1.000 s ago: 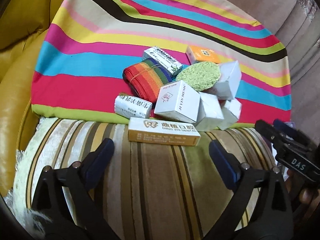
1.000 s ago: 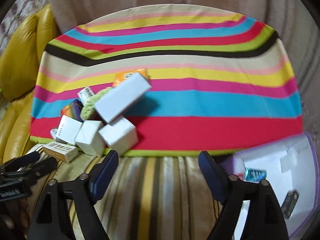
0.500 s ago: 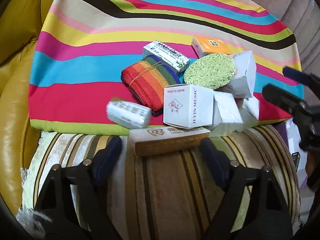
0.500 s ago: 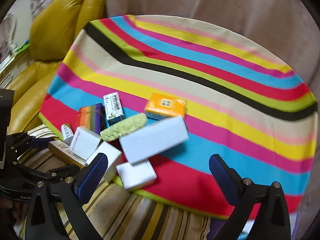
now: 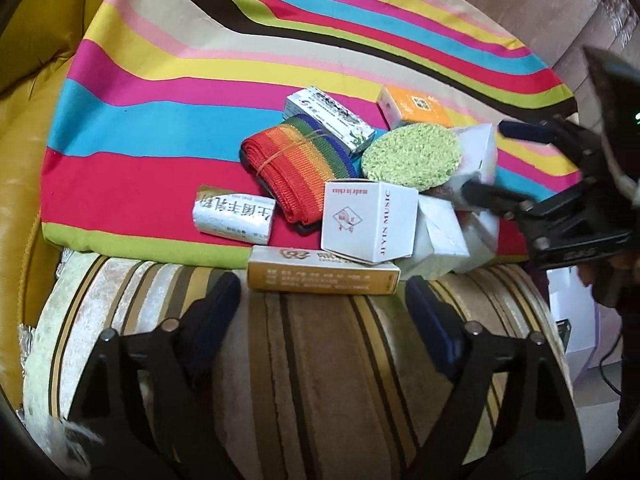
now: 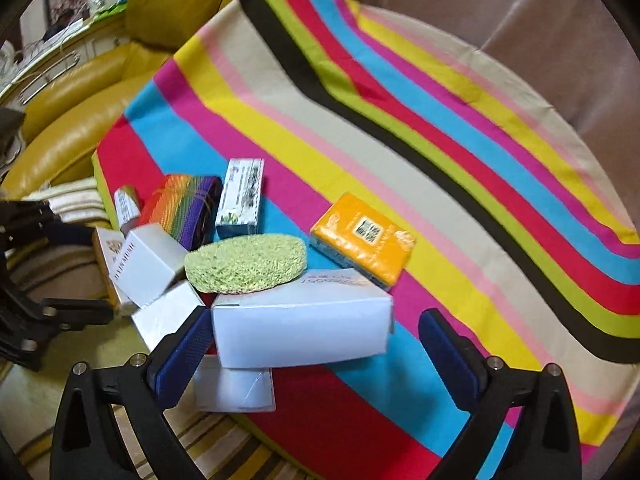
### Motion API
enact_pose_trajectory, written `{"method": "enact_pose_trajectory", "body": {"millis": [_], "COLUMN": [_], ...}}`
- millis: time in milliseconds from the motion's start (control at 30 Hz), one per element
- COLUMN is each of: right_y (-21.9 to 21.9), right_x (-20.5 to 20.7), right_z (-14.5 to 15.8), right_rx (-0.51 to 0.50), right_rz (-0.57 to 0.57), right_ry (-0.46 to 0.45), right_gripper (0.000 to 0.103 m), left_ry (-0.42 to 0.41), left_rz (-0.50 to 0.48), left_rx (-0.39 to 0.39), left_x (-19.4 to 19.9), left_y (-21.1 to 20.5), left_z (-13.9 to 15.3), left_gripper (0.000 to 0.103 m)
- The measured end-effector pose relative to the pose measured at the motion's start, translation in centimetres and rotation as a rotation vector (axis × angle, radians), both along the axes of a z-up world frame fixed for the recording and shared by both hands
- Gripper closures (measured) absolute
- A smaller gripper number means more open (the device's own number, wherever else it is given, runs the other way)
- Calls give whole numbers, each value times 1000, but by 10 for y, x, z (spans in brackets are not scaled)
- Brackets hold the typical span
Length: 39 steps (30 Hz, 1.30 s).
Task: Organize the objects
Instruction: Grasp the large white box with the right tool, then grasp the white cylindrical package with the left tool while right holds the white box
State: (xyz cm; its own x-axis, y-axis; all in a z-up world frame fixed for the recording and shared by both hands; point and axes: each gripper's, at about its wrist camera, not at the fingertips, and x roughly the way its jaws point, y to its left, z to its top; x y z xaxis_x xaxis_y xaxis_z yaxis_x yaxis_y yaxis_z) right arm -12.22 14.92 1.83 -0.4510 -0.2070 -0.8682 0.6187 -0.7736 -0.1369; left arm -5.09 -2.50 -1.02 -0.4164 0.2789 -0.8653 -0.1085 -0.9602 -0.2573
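Observation:
A pile of small things lies at the near edge of a striped cloth (image 5: 160, 92): a rainbow strap roll (image 5: 296, 168), a green sponge (image 5: 412, 156), an orange pack (image 5: 416, 110), a white cube box (image 5: 368, 220) and a gold box (image 5: 320, 276). My left gripper (image 5: 320, 316) is just short of the gold box, its jaws opening, with no pad on the box. My right gripper (image 6: 316, 356) stands open astride a long white box (image 6: 300, 324). The box's left end is near the left pad and the right pad is well apart from it.
The cloth lies on a brown-striped cushion (image 5: 320, 380), with a yellow leather seat (image 5: 24, 40) to the left. A white-green box (image 6: 240, 196) and a white wrapped pack (image 5: 234, 214) lie by the strap roll. A white carton (image 5: 572, 320) stands low on the right.
My right gripper has rolled, opened wider and swung over to the pile, coming down astride the long white box. The left jaws narrowed, then widened again; the left hand barely moved.

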Motion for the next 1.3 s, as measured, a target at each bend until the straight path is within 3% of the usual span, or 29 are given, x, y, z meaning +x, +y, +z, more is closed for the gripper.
{"method": "enact_pose_trajectory", "body": {"millis": [267,333,600,767,1000,1033,1067,1300], "right_y": [2,3,13,34,53,55,57,64], "right_x": [-10,-11,-5,3,14,17,20,44], "right_z": [-11,-12,-9,6,12,12,12,18], "right_rx": [-32,-52,-128,-210,-268,-277,-280,-311], "right_rz": [-2,-1,-60,-166,-258,-271,-281,-346], "right_ry": [-24,-22,-13,26,34,33,35,61], "right_gripper": [0,6,11,11,11,11,11,12], "left_ry": [6,17,31,-10,-53,-49,-49,-21], "left_rz": [74,84,148,110,12,3,-2,11], "left_rx": [36,48,13,-66,-122,-122,-133,-142], "left_x": [-3,-6,-28,-47,-58,-58,-58,-50], "left_y": [-27,-31,-48,-49,-35,-34,-33,-35], "left_z": [5,6,8,-1,-14,-14,-14,-12], "left_gripper": [8,8,8,19,28,35,53,53]}}
